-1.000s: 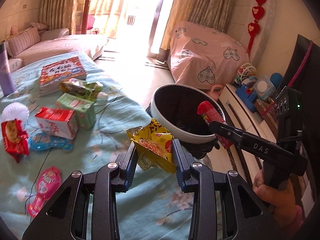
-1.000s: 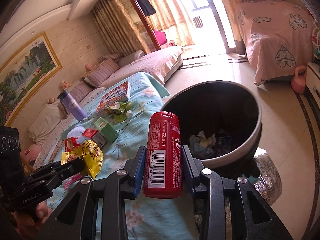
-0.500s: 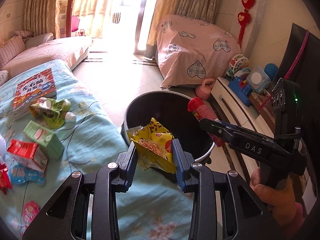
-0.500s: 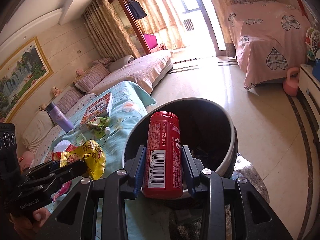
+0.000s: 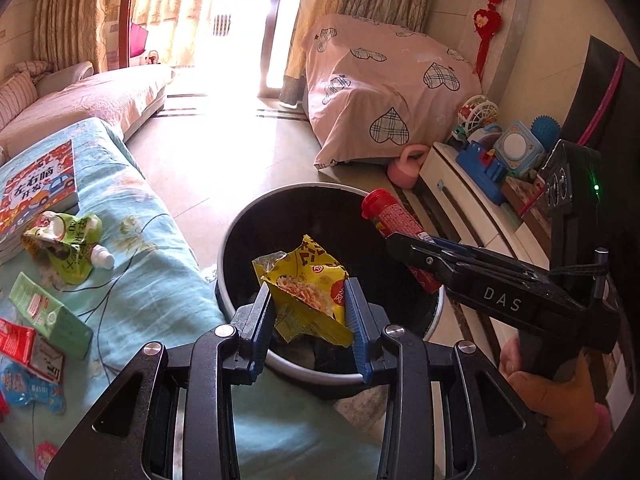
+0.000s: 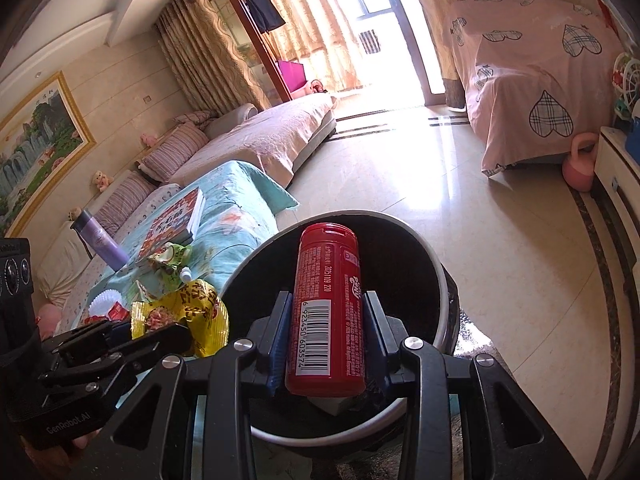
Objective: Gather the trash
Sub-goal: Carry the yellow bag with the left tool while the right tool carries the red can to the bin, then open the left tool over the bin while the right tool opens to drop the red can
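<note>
Over the black trash bin [image 5: 256, 240], at the six o'clock edge of both wrist views, we hold two pieces of trash. Our left tool [image 5: 308, 312] is clamped, partly closed, on a crumpled yellow snack wrapper [image 5: 308, 280] above the bin's near rim. Our right tool [image 6: 326, 332] grips a red cylindrical canister [image 6: 328, 304] by its sides, its capped end pointing toward twelve o'clock over the bin's mouth. At nine o'clock in the left view, the cloth-covered surface [image 5: 160, 280] carries a green pouch [image 5: 68, 244], a green carton [image 5: 48, 316] and a book [image 5: 38, 188].
</note>
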The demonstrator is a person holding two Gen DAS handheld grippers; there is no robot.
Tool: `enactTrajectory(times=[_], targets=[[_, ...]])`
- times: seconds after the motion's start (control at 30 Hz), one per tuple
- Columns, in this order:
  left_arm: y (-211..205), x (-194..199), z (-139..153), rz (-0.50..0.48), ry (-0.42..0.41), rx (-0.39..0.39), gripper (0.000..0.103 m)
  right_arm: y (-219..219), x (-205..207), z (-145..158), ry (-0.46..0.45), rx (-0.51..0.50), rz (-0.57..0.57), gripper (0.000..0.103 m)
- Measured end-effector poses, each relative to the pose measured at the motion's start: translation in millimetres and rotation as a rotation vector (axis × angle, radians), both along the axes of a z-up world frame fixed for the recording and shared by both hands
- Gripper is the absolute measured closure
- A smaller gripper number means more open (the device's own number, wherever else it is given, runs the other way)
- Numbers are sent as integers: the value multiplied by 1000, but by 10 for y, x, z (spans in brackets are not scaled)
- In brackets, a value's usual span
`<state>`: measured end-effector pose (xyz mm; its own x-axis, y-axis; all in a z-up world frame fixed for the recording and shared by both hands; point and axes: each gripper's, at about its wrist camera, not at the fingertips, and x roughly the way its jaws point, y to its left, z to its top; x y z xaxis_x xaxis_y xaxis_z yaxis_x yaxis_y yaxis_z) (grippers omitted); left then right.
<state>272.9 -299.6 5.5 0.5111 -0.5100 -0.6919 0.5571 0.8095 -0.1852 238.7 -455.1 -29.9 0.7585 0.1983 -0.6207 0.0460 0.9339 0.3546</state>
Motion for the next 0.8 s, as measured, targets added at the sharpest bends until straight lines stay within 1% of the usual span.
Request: enactTrajectory(times=[0.13,0.17,0.2,0.23,0.27,0.37,0.4,0.43,0.47,0.53,0.57,0.63,0.73,0.8], targets=[[-33,68,-24,-4,8,-6,67,-20,72,-61,15,-13,-4,67],[-37,82,-34,-1,10,-3,65,-24,92,-74,19,-14,-8,67],[-40,97,-49,2,16,4,57,-31,111,-87,23,-15,-11,65],[-34,107,-67,8,26,13,51,-50,126,-97,26,-16,-17,64],[-24,111,-78,15,29,16,41,-74,136,-108,31,-11,-21,63],[62,68,-88,25,31,4,36,-120,113,-127,35,24,-23,52],[101,45,-91,29,36,1,35,-122,87,-123,31,27,-28,44],[147,12,-93,32,36,-5,34,-126,63,-116,26,32,-30,39],[170,-11,-95,36,37,-7,33,-123,32,-109,18,44,-29,37],[286,-104,-107,49,38,-9,31,-87,-37,-84,0,66,-24,25],[324,-130,-107,55,38,-11,31,-59,-68,-68,-10,70,-22,23],[463,-212,-135,72,44,-18,29,8,-147,-43,-29,75,-21,12],[717,-321,-202,107,69,-34,29,161,-263,-20,-50,89,-7,7],[876,-382,-235,131,79,-37,29,281,-306,-24,-48,95,11,6]])
